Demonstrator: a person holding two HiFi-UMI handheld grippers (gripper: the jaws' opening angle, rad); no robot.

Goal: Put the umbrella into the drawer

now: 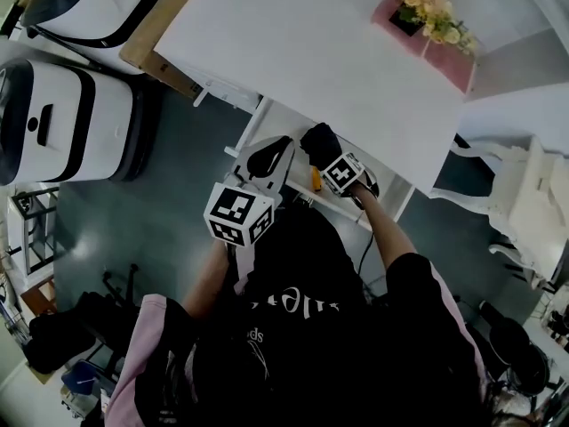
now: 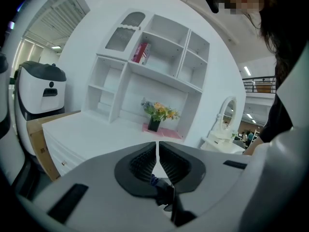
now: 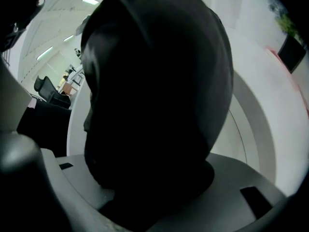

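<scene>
A black, rounded umbrella (image 3: 154,91) fills the right gripper view and hides the jaws. My right gripper (image 1: 336,163) holds the umbrella (image 1: 318,139) just off the front edge of the white desk (image 1: 311,52). A white drawer section (image 1: 293,118) juts out below that edge; I cannot tell how far it is pulled out. My left gripper (image 1: 269,157) hovers beside the right one, over the same white section. In the left gripper view the left gripper (image 2: 158,161) has its ribbed pads together with only a hairline gap and holds nothing.
A flower pot (image 1: 431,7) stands on a pink mat (image 1: 444,56) at the desk's back right. A white shelf unit (image 2: 154,52) rises behind it. Two white machines (image 1: 62,123) and a cardboard box (image 1: 151,34) stand left; a white chair (image 1: 516,194) right.
</scene>
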